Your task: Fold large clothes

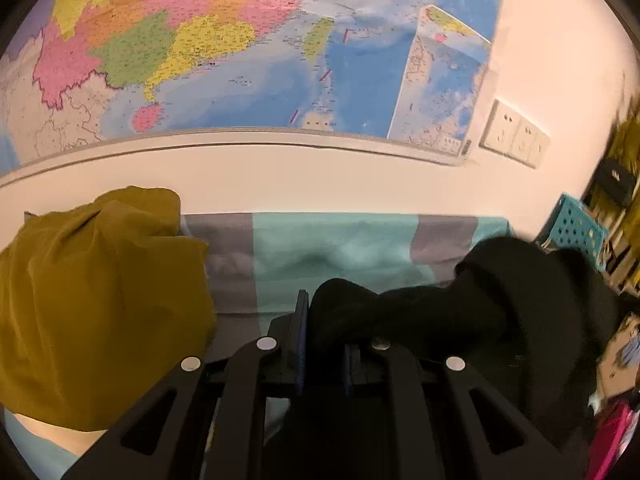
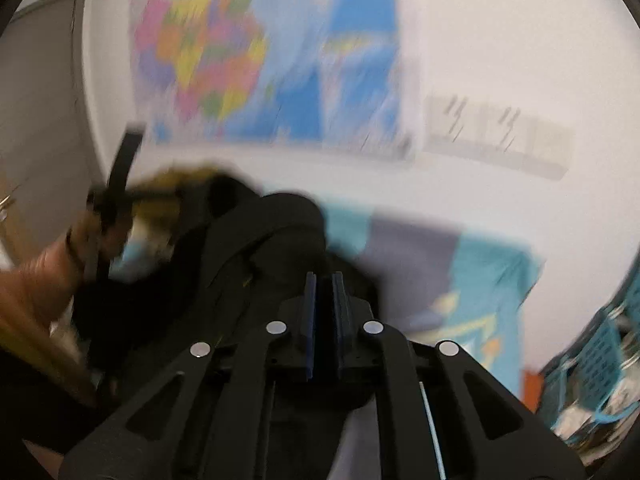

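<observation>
In the left wrist view, a mustard-yellow garment (image 1: 100, 304) lies in a heap at the far left, on a cloth with teal and grey stripes (image 1: 340, 248) that covers the surface below the wall. To the right of the heap, the left tongs (image 1: 324, 344) are clenched on a black garment (image 1: 500, 312): the dark fabric passes between the two blue pads and bulges out to the right in a thick twisted fold, lifted off the striped cloth. Behind, a large coloured map (image 1: 240, 48) hangs on the white wall, with a double wall socket (image 1: 516, 136) to the right of it, and a teal plastic basket (image 1: 576, 228) stands at the far right edge. The right wrist view is blurred. At its left side a person's hand (image 2: 92, 236) holds the other tool, with the mustard-yellow garment (image 2: 176, 184) just behind it. The black garment (image 2: 256, 248) spreads from there toward the centre. The right tongs (image 2: 325, 304) are clenched too, the blue pads almost touching; black fabric lies right behind them, but whether any of it is pinched between the pads one cannot tell. Right of them, the striped cloth (image 2: 480, 272) shows again, and the teal basket (image 2: 600, 348) is near the right edge.
</observation>
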Motion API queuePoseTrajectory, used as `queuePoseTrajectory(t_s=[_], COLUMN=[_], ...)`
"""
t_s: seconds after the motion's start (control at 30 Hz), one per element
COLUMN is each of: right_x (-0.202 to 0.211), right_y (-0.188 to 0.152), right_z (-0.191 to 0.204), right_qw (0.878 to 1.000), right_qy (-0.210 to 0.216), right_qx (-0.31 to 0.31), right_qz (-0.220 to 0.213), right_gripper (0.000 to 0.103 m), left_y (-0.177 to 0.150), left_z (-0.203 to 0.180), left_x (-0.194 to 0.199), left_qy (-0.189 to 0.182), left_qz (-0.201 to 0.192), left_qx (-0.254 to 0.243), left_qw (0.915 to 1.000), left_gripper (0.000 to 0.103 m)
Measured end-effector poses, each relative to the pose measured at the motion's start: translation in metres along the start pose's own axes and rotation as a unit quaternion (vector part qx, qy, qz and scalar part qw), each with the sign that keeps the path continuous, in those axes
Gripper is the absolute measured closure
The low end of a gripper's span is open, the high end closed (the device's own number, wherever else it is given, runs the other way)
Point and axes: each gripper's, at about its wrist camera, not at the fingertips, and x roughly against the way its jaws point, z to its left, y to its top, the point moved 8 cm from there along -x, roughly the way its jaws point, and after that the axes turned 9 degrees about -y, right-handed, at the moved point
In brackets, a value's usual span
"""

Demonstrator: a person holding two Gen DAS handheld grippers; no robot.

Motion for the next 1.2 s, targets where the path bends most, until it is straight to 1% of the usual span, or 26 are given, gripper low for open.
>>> queuePoseTrajectory(t_s=[0.03,0.1,0.17,0.2,0.23,0.27,0.3,0.37,0.43,0.47,0.5,0.53,0.57,0.6,0.63,0.67,0.73,0.83,0.87,0.93,0.97,1.0,1.07,1.1,1.17,1.2], right_x=[-0.008,-0.028,-0.034,-0.033,-0.030,-0.029,-0.032,-0.045,-0.064,-0.071,-0.083,-0.099,-0.106,-0.115,-0.118,-0.118,-0.101,-0.046,-0.022,0.009,0.014,0.017,0.014,0.009,-0.003,-0.010], right_y=[-0.009,-0.035,-0.046,-0.045,-0.042,-0.035,-0.028,-0.016,-0.014,-0.015,-0.018,-0.024,-0.029,-0.036,-0.040,-0.041,-0.029,0.012,0.027,0.042,0.042,0.039,0.024,0.013,-0.016,-0.029], right_z=[0.006,0.015,0.011,0.008,0.005,0.002,0.001,0.008,0.028,0.035,0.037,0.039,0.041,0.041,0.042,0.040,0.038,0.034,0.036,0.039,0.038,0.038,0.039,0.039,0.040,0.041], right_qw=[1.000,0.998,0.998,0.998,0.998,0.998,0.998,0.999,0.997,0.996,0.995,0.993,0.991,0.988,0.987,0.987,0.992,0.998,0.998,0.996,0.996,0.996,0.996,0.997,0.996,0.996], right_qy=[0.000,0.007,0.006,0.017,0.028,0.039,0.036,0.028,0.048,0.051,0.037,0.026,0.032,0.042,0.047,0.043,0.033,0.017,0.013,-0.001,-0.010,-0.012,-0.015,-0.013,-0.010,-0.005], right_qx=[0.004,0.018,0.004,-0.012,-0.025,-0.044,-0.047,-0.020,0.016,0.029,0.041,0.054,0.057,0.054,0.055,0.055,0.057,0.049,0.057,0.072,0.077,0.077,0.081,0.081,0.079,0.077], right_qz=[0.015,0.058,0.068,0.062,0.053,0.036,0.026,0.032,0.052,0.063,0.078,0.105,0.119,0.135,0.147,0.146,0.110,0.020,-0.016,-0.050,-0.051,-0.047,-0.027,-0.010,0.029,0.049], right_gripper=[0.094,0.095,0.092,0.077,0.052,0.043,0.041,0.041,0.038,0.038,0.038,0.039,0.042,0.066,0.095,0.095,0.096,0.096,0.096,0.096,0.096,0.096,0.096,0.096,0.096,0.096], left_y=[-0.007,-0.022,-0.041,-0.047,-0.053,-0.057,-0.059,-0.057,-0.051,-0.049,-0.046,-0.044,-0.044,-0.044,-0.044,-0.044,-0.043,-0.032,-0.029,-0.023,-0.024,-0.028,-0.040,-0.046,-0.066,-0.079], left_z=[0.004,0.010,0.017,0.018,0.018,0.018,0.017,0.012,0.004,0.000,-0.008,-0.013,-0.018,-0.022,-0.024,-0.027,-0.031,-0.029,-0.028,-0.029,-0.032,-0.035,-0.044,-0.048,-0.059,-0.067], left_x=[0.000,0.000,0.000,0.000,0.001,0.002,0.002,0.004,0.009,0.011,0.014,0.016,0.017,0.015,0.012,0.007,0.000,-0.013,-0.016,-0.020,-0.021,-0.023,-0.024,-0.025,-0.024,-0.022], left_qy=[0.015,0.018,0.021,0.023,0.030,0.036,0.035,0.036,0.035,0.031,0.020,0.013,0.005,0.004,0.010,0.019,0.010,0.001,-0.014,-0.053,-0.084,-0.107,-0.146,-0.158,-0.180,-0.193], left_qz=[0.005,0.022,0.044,0.047,0.051,0.053,0.053,0.050,0.032,0.025,0.014,0.009,0.004,0.002,0.002,0.006,0.012,0.019,0.025,0.029,0.040,0.049,0.065,0.071,0.087,0.093], left_qx=[-0.011,-0.021,-0.036,-0.045,-0.064,-0.077,-0.085,-0.105,-0.132,-0.142,-0.161,-0.175,-0.189,-0.205,-0.216,-0.231,-0.249,-0.252,-0.249,-0.239,-0.238,-0.239,-0.250,-0.258,-0.284,-0.303], left_qw=[0.9998,0.9994,0.9982,0.9976,0.9962,0.9950,0.9944,0.9926,0.9902,0.9891,0.9866,0.9845,0.9820,0.9786,0.9764,0.9727,0.9684,0.9676,0.9682,0.9691,0.9669,0.9639,0.9548,0.9505,0.9378,0.9286], left_gripper=[0.091,0.091,0.090,0.090,0.090,0.089,0.088,0.087,0.085,0.077,0.062,0.055,0.045,0.044,0.044,0.044,0.041,0.038,0.037,0.033,0.026,0.023,0.023,0.023,0.023,0.023])
